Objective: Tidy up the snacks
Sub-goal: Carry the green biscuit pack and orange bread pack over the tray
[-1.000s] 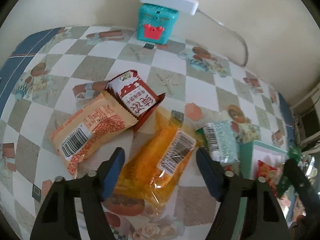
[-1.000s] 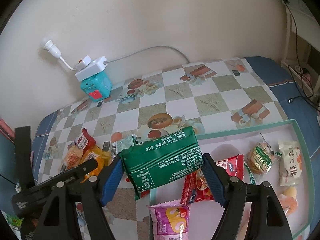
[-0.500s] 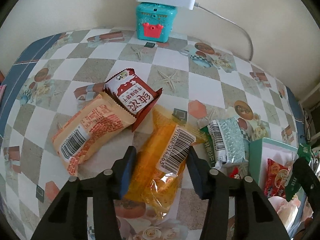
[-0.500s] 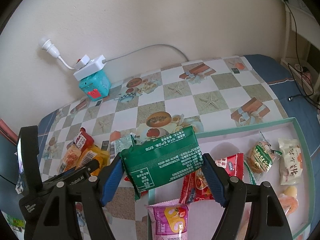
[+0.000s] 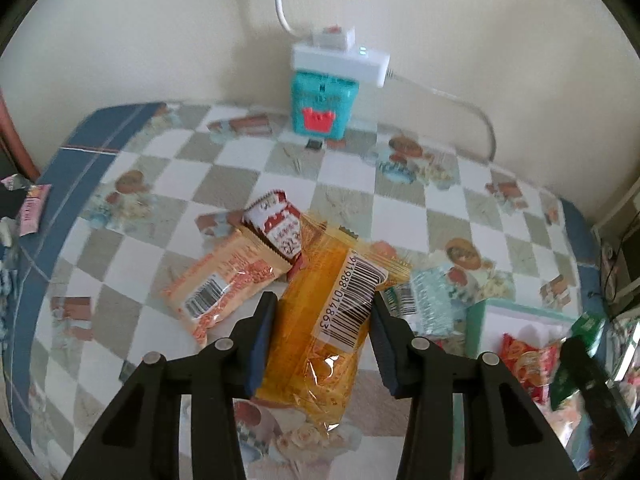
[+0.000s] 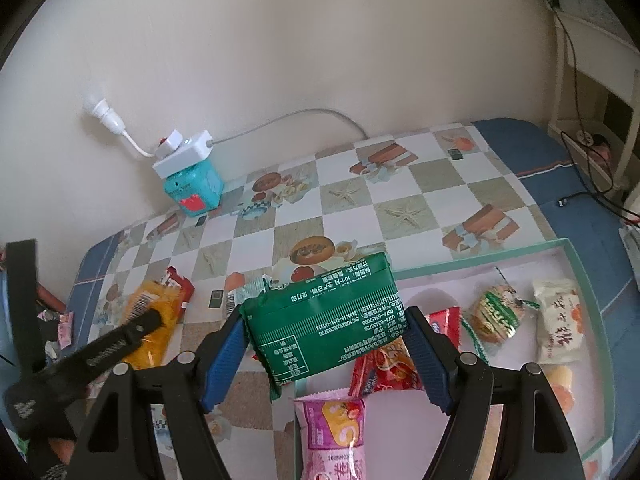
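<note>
My left gripper (image 5: 322,322) is shut on a yellow-orange snack pack (image 5: 332,320) with a barcode label and holds it lifted above the checkered table (image 5: 240,180). My right gripper (image 6: 326,344) is shut on a green snack pack (image 6: 324,324), held over the left edge of the teal-rimmed tray (image 6: 472,256). The left gripper and its yellow pack also show in the right wrist view (image 6: 152,312). An orange pack (image 5: 224,284), a red-and-white pack (image 5: 280,232) and a pale teal pack (image 5: 428,300) lie on the table.
The tray holds several snacks: a pink pack (image 6: 332,436), a red pack (image 6: 384,368), a green-gold one (image 6: 496,316) and a white one (image 6: 558,328). A teal box (image 5: 322,108) with a white power strip on top stands by the wall. Wrappers (image 5: 34,208) lie off the table's left edge.
My left gripper closed on the yellow-orange pack and raised it off the table. My right gripper kept holding the green pack, nearly still.
</note>
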`<control>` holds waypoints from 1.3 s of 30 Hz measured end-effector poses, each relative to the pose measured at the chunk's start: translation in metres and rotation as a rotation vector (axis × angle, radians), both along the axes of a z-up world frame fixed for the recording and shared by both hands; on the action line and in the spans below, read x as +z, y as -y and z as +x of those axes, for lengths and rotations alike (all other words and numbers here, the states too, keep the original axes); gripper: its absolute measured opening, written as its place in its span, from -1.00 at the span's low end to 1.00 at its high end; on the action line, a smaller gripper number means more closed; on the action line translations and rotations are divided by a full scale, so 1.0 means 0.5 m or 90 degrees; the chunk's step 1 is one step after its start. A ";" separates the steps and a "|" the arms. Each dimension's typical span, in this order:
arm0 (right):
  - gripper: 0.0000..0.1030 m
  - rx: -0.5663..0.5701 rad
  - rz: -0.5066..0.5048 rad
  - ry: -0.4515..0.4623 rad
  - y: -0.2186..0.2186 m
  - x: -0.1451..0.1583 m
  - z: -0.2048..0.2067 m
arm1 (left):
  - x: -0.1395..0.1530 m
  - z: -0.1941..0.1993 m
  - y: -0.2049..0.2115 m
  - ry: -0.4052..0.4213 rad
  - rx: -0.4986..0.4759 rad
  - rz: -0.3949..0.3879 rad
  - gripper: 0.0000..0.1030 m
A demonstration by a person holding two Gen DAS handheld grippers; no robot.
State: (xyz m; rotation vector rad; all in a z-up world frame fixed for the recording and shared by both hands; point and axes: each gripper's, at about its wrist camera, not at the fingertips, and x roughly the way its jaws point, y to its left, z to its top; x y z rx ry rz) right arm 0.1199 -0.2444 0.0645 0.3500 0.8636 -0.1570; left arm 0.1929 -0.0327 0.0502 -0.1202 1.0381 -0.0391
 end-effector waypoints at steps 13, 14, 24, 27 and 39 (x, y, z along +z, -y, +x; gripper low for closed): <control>0.53 -0.082 -0.008 -0.006 0.087 0.038 -0.072 | 0.124 -0.075 0.075 0.075 -0.044 -0.026 -0.10; 0.53 -0.092 -0.007 -0.008 0.100 0.036 -0.075 | 0.127 -0.077 0.083 0.079 -0.050 -0.027 -0.10; 0.53 -0.226 -0.005 -0.033 0.256 0.011 -0.132 | 0.103 -0.085 0.217 0.059 -0.144 -0.024 -0.10; 0.53 -0.250 -0.011 -0.043 0.286 0.003 -0.142 | 0.093 -0.097 0.273 0.051 -0.189 -0.018 -0.10; 0.53 -0.235 0.009 -0.089 0.302 -0.066 -0.124 | 0.015 -0.126 0.386 -0.054 -0.281 0.014 -0.09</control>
